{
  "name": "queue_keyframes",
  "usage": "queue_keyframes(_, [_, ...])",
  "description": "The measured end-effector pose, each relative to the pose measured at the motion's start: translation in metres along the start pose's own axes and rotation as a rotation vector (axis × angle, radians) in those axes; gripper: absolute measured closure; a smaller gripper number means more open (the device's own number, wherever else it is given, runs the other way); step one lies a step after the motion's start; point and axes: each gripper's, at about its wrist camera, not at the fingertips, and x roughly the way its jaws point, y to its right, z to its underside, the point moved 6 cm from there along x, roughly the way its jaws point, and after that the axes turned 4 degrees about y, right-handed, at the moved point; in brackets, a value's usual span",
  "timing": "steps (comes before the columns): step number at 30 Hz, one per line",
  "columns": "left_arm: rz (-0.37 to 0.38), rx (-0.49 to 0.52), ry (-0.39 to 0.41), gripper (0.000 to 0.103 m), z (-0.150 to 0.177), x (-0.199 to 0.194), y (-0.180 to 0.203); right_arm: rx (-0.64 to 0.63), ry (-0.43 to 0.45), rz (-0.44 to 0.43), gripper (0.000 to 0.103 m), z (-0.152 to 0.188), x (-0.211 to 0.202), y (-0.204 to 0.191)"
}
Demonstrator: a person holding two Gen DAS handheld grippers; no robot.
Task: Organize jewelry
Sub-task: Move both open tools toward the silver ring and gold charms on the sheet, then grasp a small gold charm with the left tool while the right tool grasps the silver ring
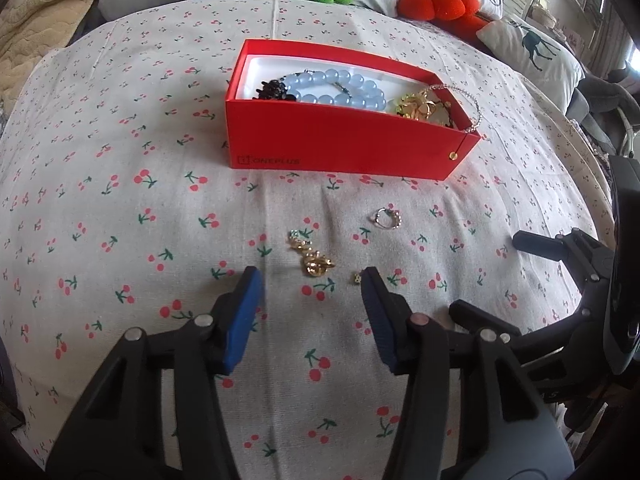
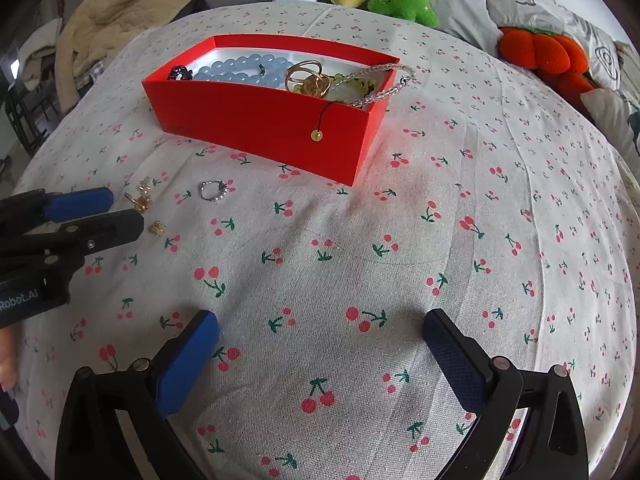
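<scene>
Blue-padded, the left gripper (image 1: 312, 284) stands part open over the cherry-print cloth (image 1: 120, 200), nothing clamped; the gold earring (image 1: 312, 258) lies just beyond its tips, a tiny stud (image 1: 356, 278) by one pad. Only this view reads the red box (image 1: 340, 148) logo. From the right wrist, the right gripper (image 2: 320, 328) gapes empty, well apart from the silver ring (image 2: 212, 191).

My left gripper (image 1: 312, 292): black angular arms carrying blue rectangular pads, silver rivets showing at the joints. My right gripper (image 2: 320, 332): matching black linkages, blue textured pads, silver pins. White "Robot.AI" lettering is showing on the left housing.
</scene>
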Motion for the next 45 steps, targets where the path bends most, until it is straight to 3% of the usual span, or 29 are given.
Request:
queue_keyframes(8, [-0.019, 0.021, 0.004, 0.067, -0.004, 0.006, 0.004, 0.001, -0.016, 0.001, 0.0, 0.0, 0.0, -0.001])
queue_keyframes(10, [-0.027, 0.033, 0.002, 0.08, -0.003, 0.006, 0.003, 0.002, -0.023, 0.0, 0.0, -0.001, 0.001, 0.0])
queue_keyframes(12, [-0.023, 0.037, -0.004, 0.086, -0.003, 0.006, 0.001, 0.007, -0.027, 0.0, 0.0, -0.003, 0.001, 0.0])
queue_keyframes(24, [-0.015, 0.018, -0.032, 0.086, 0.0, -0.009, -0.02, 0.085, 0.024, -0.041, 0.004, -0.034, -0.004, -0.008])
queue_keyframes(32, [-0.029, -0.026, -0.064, 0.086, 0.003, -0.016, -0.042, 0.125, 0.004, -0.081, 0.03, -0.048, 0.009, -0.026])
queue_keyframes(39, [-0.014, -0.038, -0.069, 0.086, 0.003, -0.022, -0.048, 0.093, 0.009, -0.037, 0.044, -0.055, 0.022, -0.046])
queue_keyframes(45, [0.0, -0.041, -0.071, 0.086, 0.003, -0.025, -0.051, 0.095, 0.022, -0.044, 0.065, -0.06, 0.025, -0.052])
